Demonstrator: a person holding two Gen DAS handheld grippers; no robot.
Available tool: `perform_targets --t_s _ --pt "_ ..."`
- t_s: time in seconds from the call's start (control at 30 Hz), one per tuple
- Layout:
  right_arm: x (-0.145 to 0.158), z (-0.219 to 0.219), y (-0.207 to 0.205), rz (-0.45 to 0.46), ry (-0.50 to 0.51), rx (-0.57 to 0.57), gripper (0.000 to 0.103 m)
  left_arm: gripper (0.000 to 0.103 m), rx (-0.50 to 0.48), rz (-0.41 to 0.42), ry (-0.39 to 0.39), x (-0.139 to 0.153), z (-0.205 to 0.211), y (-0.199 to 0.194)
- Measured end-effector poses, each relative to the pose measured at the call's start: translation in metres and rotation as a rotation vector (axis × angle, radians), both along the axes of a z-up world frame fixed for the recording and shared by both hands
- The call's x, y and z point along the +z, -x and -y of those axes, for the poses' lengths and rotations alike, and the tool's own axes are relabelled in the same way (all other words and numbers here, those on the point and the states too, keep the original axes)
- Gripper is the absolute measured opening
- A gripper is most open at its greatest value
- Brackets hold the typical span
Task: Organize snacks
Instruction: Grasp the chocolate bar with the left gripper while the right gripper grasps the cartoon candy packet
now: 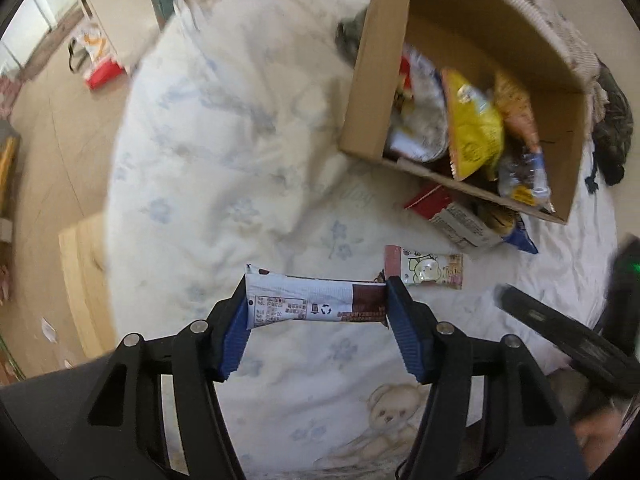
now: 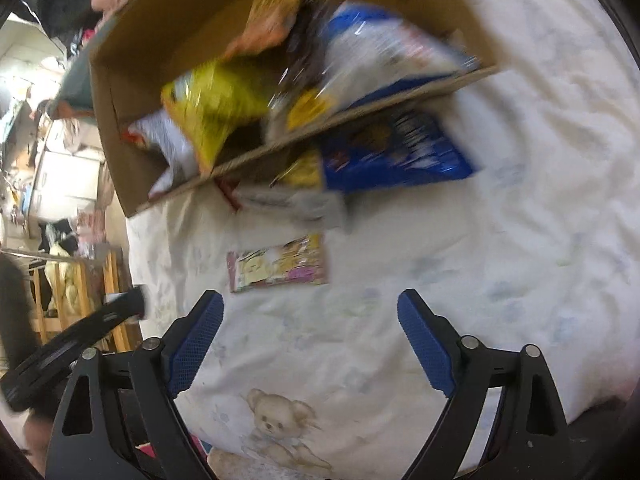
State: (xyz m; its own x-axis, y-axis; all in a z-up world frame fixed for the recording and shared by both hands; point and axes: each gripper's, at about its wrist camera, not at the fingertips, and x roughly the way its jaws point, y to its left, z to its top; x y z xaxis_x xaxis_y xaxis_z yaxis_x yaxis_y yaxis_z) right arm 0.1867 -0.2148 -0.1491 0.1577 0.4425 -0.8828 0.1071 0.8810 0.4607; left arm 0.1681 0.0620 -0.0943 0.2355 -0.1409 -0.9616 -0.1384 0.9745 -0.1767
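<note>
The left gripper [image 1: 316,308] pinches a long white-and-brown wrapped snack bar [image 1: 316,303] by its ends, near of the brown cardboard box [image 1: 560,92]; that thin end-grip could let it buckle and drop onto the quilt. The right gripper [image 2: 310,330] hangs spread, empty

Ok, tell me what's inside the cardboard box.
The cardboard box holds a loose pile of snacks: a yellow bag, an orange bag and a white packet show on top. Anything beneath them is covered.
</note>
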Motion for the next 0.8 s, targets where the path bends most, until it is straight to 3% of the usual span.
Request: perform_targets --t_s 0.13,0.3,0.47,0.57,0.67,0.8 --pt "-0.015 -0.041 -0.015 -0.017 0.088 0.027 0.094 0.059 0.021 0.062 0.001 0.025 -0.019 0.015" --pt "-0.035 -0.087 -0.031 -0.042 0.2 0.087 0.097 0.059 0.085 0.102 -0.047 0.022 -0.033 0.006" --pt "-0.054 -0.114 -0.038 -0.048 0.38 0.182 0.103 0.059 0.119 0.088 0.0 0.019 -0.03 -0.003" --pt "-0.053 -0.12 -0.036 -0.034 0.408 0.178 0.103 0.059 0.101 0.108 0.002 0.023 -0.023 -0.005" --pt "-0.05 -0.123 -0.031 -0.01 0.416 0.196 0.097 0.059 0.086 0.121 0.005 0.025 -0.015 -0.006" --pt "-0.04 -0.124 -0.023 0.006 0.403 0.215 0.077 0.059 0.079 0.118 0.004 0.024 -0.01 -0.007"
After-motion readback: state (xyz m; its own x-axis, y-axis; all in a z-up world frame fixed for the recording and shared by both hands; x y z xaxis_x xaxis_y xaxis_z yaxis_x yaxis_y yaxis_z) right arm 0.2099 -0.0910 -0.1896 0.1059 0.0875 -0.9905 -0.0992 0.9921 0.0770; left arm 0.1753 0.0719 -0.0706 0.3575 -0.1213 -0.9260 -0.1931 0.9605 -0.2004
